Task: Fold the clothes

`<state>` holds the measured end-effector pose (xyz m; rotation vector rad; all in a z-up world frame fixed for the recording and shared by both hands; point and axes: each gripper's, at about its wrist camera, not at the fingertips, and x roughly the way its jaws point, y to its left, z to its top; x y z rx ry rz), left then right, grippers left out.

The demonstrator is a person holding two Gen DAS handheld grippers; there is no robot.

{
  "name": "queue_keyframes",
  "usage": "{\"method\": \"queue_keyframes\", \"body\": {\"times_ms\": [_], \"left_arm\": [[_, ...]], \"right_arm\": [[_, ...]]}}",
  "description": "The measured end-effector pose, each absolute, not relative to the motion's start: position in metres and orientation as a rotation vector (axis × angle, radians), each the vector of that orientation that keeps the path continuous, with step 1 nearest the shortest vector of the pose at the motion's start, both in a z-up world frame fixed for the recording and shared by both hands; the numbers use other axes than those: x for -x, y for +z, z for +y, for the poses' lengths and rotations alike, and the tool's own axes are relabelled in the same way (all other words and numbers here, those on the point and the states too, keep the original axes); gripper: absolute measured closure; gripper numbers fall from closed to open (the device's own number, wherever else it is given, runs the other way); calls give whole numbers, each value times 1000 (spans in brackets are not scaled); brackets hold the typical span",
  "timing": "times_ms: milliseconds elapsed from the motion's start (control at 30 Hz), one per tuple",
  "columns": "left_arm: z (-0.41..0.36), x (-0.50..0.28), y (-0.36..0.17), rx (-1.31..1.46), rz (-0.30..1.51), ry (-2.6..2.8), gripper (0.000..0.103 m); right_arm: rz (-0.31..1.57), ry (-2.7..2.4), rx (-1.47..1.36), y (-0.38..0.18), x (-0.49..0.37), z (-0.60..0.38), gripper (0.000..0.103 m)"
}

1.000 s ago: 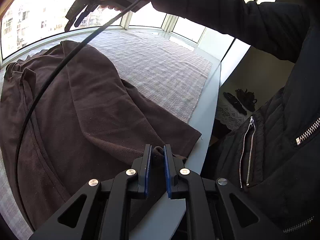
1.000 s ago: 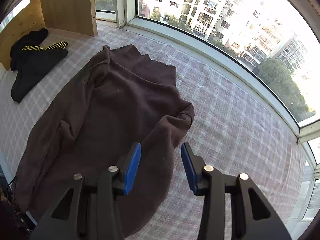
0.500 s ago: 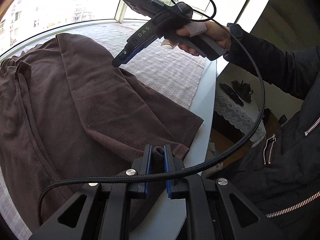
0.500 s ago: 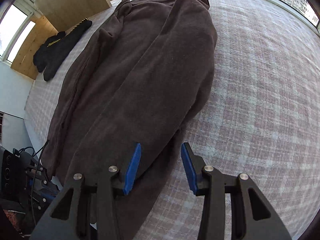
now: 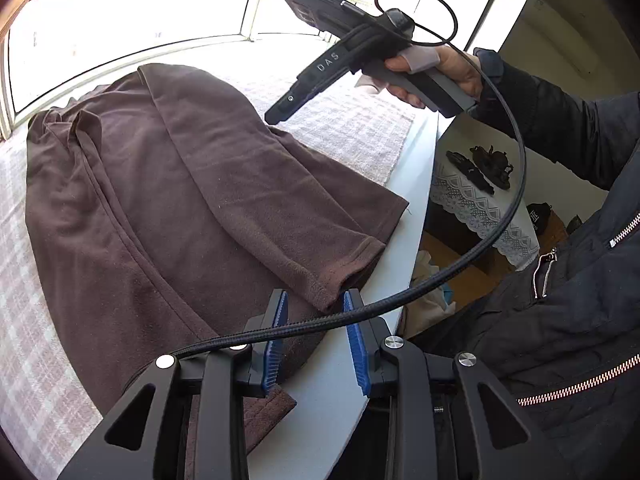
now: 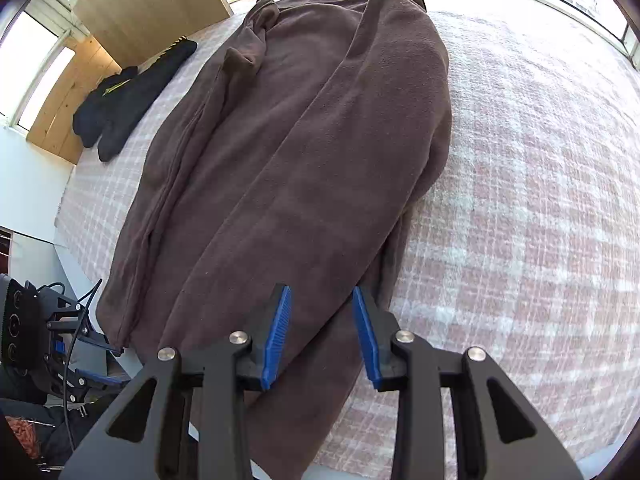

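A brown garment [image 5: 168, 200] lies flat on the checked cloth, one side folded lengthwise over the body; it also fills the right wrist view [image 6: 304, 152]. Its sleeve cuff [image 5: 340, 272] lies near the table's front edge. My left gripper [image 5: 314, 320] is open, its blue pads on either side of the cuff and not gripping it. My right gripper [image 6: 322, 320] is open and empty, hovering just above the garment's lower part. The right gripper also shows in the left wrist view [image 5: 276, 116], held above the garment's right edge.
A pink-white checked cloth [image 6: 540, 200] covers the table. A black garment with a yellow stripe [image 6: 132, 92] lies at the far left by a wooden panel [image 6: 148, 4]. The table's front edge [image 5: 416, 208] drops to the floor. A black cable [image 5: 460, 256] crosses my left gripper.
My left gripper has opened and let go of the cuff, which now lies on the table. My right gripper has come lower and nearer over the garment, still open.
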<state>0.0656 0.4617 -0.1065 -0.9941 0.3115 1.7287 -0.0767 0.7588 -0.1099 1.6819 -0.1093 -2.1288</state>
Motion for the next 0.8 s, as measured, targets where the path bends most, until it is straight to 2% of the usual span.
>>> {"method": "queue_keyframes", "body": {"times_ms": [167,500,533,633,700,767,800], "left_arm": [[439,-47,-87,939,373,1923,75],[402,-25,-115,1059,431,2042,74],[402,-24,-117,1066,416,2031,74],[403,-23,-121,1071,405,2014,72],[403,-22,-123,1075,401,1996,66],[403,-21,-126,1079,397,1984,66],[402,-20,-127,1083,398,1976,66]], "right_arm": [[-103,-2134,-1719,-116,40,742,70],[-131,-2127,-1812,-135,-2,718,70],[-134,-2123,-1827,-137,-3,716,68],[-128,-2137,-1834,-138,-5,711,63],[-118,-2132,-1837,-137,-5,711,63],[-83,-2126,-1824,-136,-5,713,78],[-61,-2120,-1825,-135,-5,715,97]]}}
